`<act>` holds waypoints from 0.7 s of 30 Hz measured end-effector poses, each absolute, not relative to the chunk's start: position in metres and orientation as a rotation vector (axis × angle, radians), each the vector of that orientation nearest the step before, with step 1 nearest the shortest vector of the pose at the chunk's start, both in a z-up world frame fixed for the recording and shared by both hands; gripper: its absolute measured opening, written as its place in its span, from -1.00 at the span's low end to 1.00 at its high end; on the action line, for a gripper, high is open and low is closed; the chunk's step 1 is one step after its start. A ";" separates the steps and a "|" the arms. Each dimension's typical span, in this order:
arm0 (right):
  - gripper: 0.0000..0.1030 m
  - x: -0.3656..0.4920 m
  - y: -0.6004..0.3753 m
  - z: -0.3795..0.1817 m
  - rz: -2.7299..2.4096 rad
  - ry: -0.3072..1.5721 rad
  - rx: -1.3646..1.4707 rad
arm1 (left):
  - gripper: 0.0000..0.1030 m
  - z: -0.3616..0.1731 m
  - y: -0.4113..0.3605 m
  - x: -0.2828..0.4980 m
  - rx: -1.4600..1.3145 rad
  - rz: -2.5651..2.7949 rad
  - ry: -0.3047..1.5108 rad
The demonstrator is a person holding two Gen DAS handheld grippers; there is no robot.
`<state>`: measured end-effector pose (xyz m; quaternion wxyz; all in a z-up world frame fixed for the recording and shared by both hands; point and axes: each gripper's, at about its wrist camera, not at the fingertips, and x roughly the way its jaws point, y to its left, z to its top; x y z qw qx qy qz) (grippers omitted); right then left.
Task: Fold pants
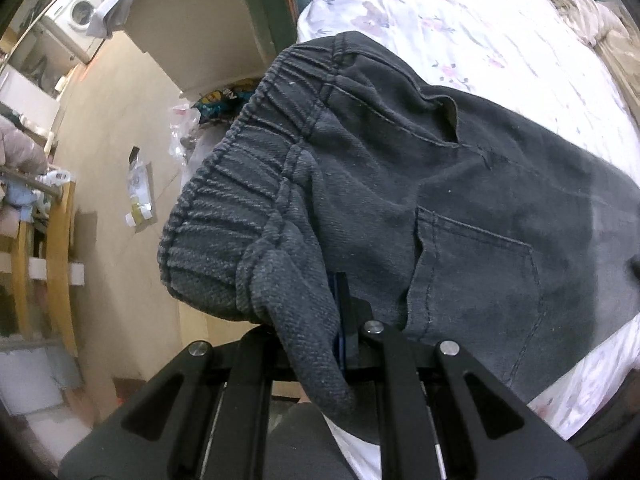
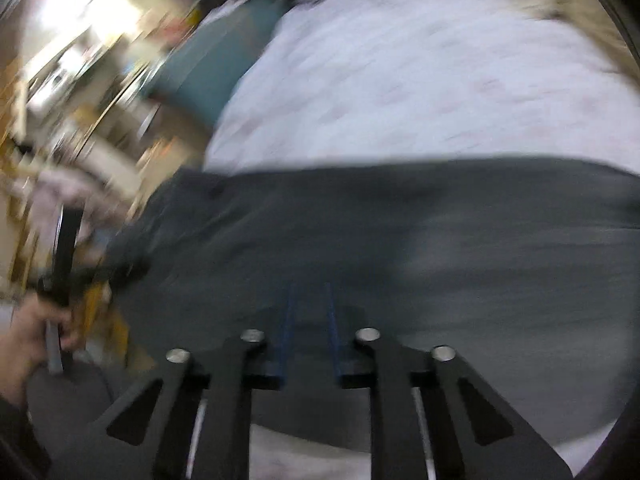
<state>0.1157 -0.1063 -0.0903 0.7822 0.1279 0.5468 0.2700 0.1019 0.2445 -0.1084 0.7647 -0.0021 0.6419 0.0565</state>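
The pants (image 1: 420,200) lie on the bed (image 1: 460,20), dark grey, back pocket up. In the left wrist view their elastic waistband (image 1: 240,184) bunches at 10 o'clock from the left gripper (image 1: 340,320), and the legs run off toward 3 o'clock, so the long axis crosses the fingers from 10 to 3. The left gripper pinches a fold of the waistband corner; cloth drapes over its near side and hides one finger, and a blue pad (image 1: 342,312) shows against the fabric.

The right wrist view is smeared by motion. The right gripper (image 2: 310,320) hangs over the middle of the pants, its two blue pads a little apart with dark cloth beyond them; I cannot tell whether any fabric sits between them. At 9 o'clock in that view the left hand (image 2: 32,332) grips its tool at the waistband end.

The left hand already has the waistband, so it looks set to lead the fold, carrying that end toward 3 o'clock along the legs.
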 end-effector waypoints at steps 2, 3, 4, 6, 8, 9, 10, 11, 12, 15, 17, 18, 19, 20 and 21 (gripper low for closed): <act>-0.93 0.109 -0.062 -0.117 0.655 1.243 0.239 | -0.86 -0.111 0.242 0.104 0.007 0.115 1.396; -0.98 0.107 -0.043 -0.131 0.678 1.279 0.235 | -0.86 -0.111 0.241 0.104 0.012 0.112 1.395; -1.00 0.106 -0.029 -0.142 0.691 1.306 0.234 | -0.86 -0.110 0.239 0.104 0.016 0.109 1.394; -1.00 0.101 -0.008 -0.164 0.669 1.364 0.195 | -0.86 -0.110 0.235 0.105 0.025 0.092 1.393; -1.00 0.098 -0.005 -0.195 0.628 1.446 0.194 | -0.86 -0.110 0.226 0.104 0.043 0.044 1.397; -1.00 0.101 -0.008 -0.201 0.618 1.453 0.237 | -0.87 -0.110 0.219 0.103 0.078 0.032 1.388; -1.00 0.104 -0.010 -0.204 0.611 1.467 0.269 | -0.87 -0.108 0.215 0.102 0.101 0.024 1.377; -1.00 0.109 -0.012 -0.205 0.606 1.492 0.301 | -0.87 -0.107 0.211 0.102 0.117 0.012 1.367; -1.00 0.110 -0.012 -0.202 0.609 1.497 0.295 | -0.87 -0.105 0.208 0.103 0.123 0.009 1.360; -0.97 0.109 -0.022 -0.176 0.665 1.444 0.266 | -0.87 -0.101 0.204 0.103 0.126 0.004 1.340; -0.83 0.108 -0.045 -0.155 0.686 1.383 0.310 | -0.87 -0.097 0.203 0.103 0.118 0.004 1.321; -0.76 0.107 -0.060 -0.145 0.691 1.352 0.335 | -0.87 -0.094 0.201 0.102 0.119 0.001 1.307; -0.68 0.105 -0.077 -0.136 0.689 1.319 0.350 | -0.87 -0.092 0.199 0.101 0.126 -0.002 1.295; -0.38 0.102 -0.095 -0.126 0.668 1.288 0.350 | -0.87 -0.090 0.196 0.101 0.138 -0.010 1.280; -0.01 0.098 -0.114 -0.120 0.639 1.263 0.348 | -0.87 -0.088 0.191 0.100 0.148 -0.017 1.269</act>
